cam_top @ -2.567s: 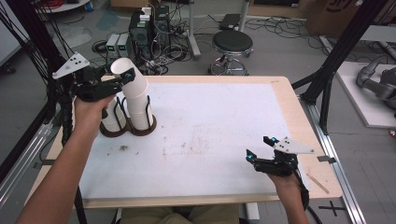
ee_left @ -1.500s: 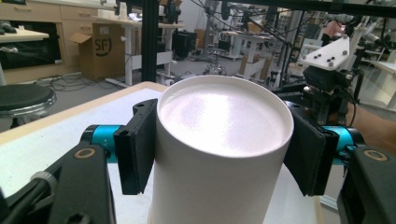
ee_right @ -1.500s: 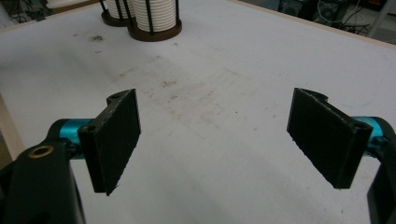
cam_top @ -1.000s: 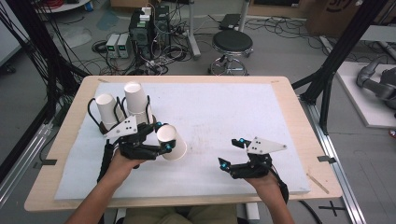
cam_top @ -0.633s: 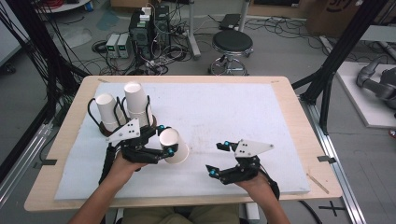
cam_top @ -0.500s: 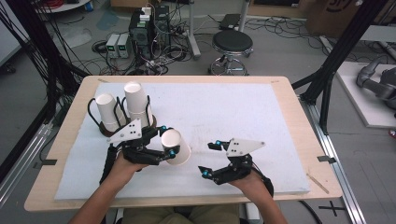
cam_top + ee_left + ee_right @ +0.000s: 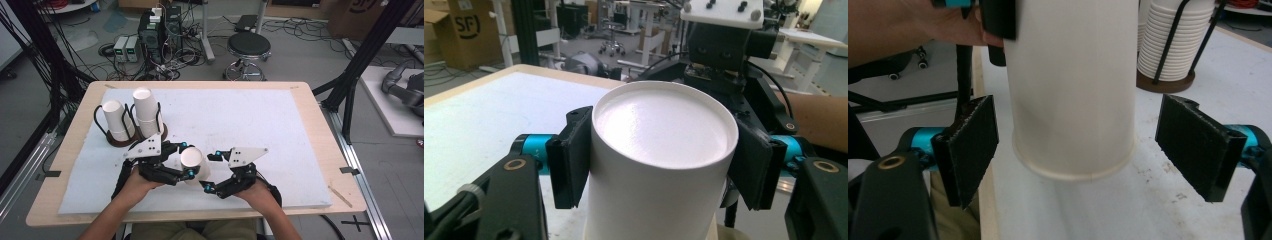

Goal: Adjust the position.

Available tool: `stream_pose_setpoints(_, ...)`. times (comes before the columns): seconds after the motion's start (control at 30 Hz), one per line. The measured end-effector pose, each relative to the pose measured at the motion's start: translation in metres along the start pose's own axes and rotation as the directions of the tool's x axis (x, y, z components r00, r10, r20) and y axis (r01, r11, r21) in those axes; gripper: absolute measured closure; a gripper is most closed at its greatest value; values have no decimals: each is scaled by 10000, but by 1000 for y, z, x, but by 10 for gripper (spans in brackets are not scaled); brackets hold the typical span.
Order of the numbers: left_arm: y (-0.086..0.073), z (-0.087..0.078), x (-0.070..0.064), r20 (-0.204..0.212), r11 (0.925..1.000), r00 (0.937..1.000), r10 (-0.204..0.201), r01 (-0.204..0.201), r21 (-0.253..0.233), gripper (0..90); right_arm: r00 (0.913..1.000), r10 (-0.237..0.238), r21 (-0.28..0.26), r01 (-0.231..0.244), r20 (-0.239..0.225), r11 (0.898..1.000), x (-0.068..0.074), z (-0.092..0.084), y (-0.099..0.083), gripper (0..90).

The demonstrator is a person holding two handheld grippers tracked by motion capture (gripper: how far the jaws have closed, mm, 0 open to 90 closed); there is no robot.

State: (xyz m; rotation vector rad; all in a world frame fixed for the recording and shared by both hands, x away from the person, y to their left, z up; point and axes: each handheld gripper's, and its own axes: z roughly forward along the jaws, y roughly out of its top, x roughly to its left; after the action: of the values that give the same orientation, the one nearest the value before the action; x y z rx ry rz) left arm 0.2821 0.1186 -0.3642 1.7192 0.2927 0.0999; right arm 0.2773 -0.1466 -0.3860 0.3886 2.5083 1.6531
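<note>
We find the left gripper [image 7: 185,161] clamped on a white paper cup [image 7: 192,162], its pads pressing both sides just below the closed base, so the cup is carried upside down and tilted above the white mat [image 7: 260,120], at about six o'clock on the table. The right gripper [image 7: 212,171] stands spread, pads flanking the cup's rolled rim end without touching, which we judge a setup for a handover or for pulling a nested cup free. Two wire racks of stacked paper cups [image 7: 132,117] remain at ten o'clock, the likely source.
</note>
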Motion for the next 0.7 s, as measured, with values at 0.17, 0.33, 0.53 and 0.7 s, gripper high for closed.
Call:
stream_pose_setpoints(0.17, 1, 3, -4, 201, 10000, 9998, 10, -10, -12, 335, 9998, -83, 81, 85, -155, 9999, 2, 5, -1, 180)
stream_pose_setpoints(0.33, 2, 4, -5, 331, 10000, 9994, -39, 40, -36, 335, 9998, -107, 82, 108, -153, 9999, 3, 8, -1, 180)
stream_pose_setpoints(0.53, 0, 7, -6, 487, 9998, 9987, -169, 172, -56, 336, 9993, -147, 31, 148, -332, 9999, 5, 11, -2, 181)
stream_pose_setpoints(0.7, 0, 7, -6, 621, 9995, 9977, -260, 271, -164, 336, 9991, -166, 82, 170, -382, 9998, 6, 14, -3, 187)
